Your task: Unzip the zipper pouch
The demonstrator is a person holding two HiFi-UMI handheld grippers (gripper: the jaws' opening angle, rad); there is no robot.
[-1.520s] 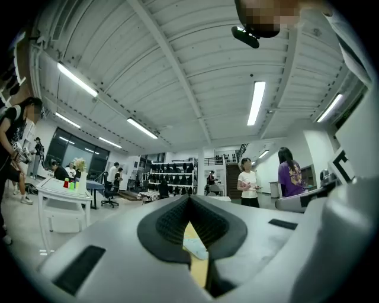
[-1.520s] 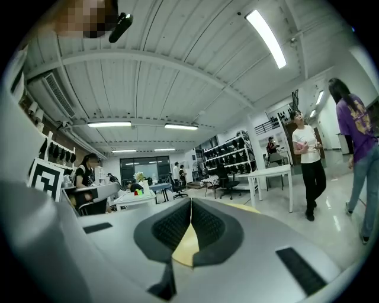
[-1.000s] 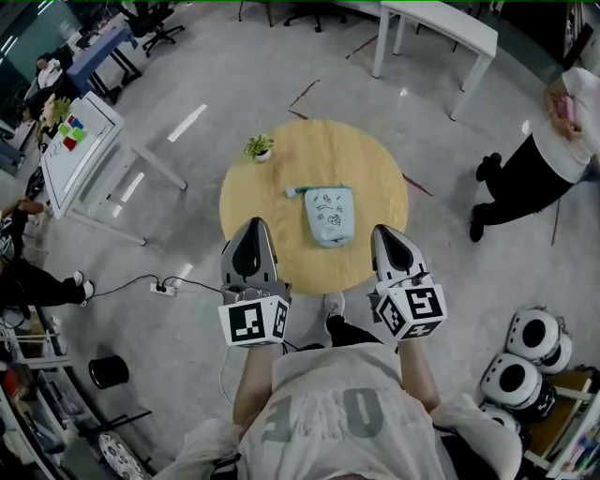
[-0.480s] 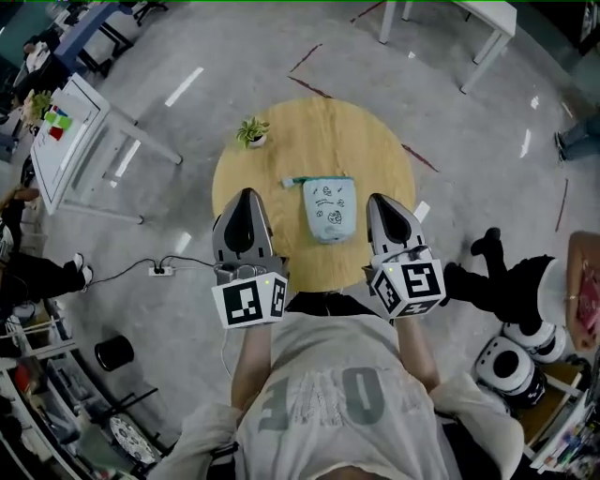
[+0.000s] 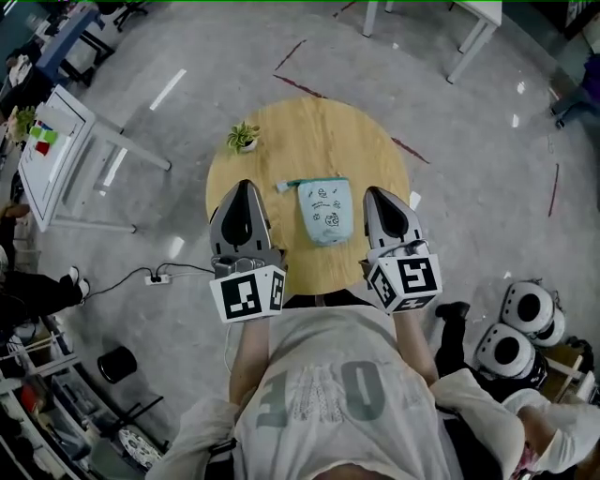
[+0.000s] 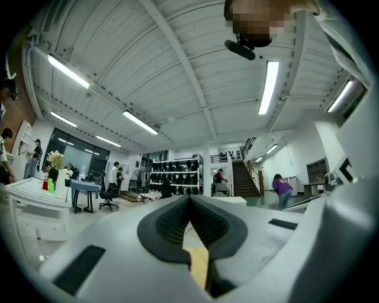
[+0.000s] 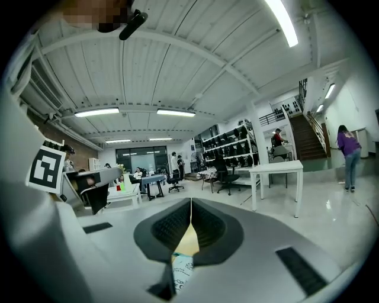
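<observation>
A pale blue zipper pouch (image 5: 327, 210) with small drawings lies near the middle of the round wooden table (image 5: 309, 141), its zipper edge with a teal end toward the far side. My left gripper (image 5: 242, 187) hangs above the table to the pouch's left, shut and empty. My right gripper (image 5: 374, 194) hangs to the pouch's right, shut too with nothing between its tips. In the right gripper view a sliver of the pouch (image 7: 182, 271) shows below the closed jaws. The left gripper view shows only a strip of table (image 6: 200, 264) under its jaws.
A small potted plant (image 5: 242, 138) stands at the table's far left edge. A white table (image 5: 473, 17) stands beyond, a whiteboard stand (image 5: 56, 155) to the left, a power strip and cable (image 5: 157, 277) on the floor, white round devices (image 5: 520, 328) at the right. People stand in the hall.
The view has shifted, so the table and pouch sit slightly higher and closer in frame. Both grippers hold the same shut pose on either side of the pouch. The person at the right has gone from view.
</observation>
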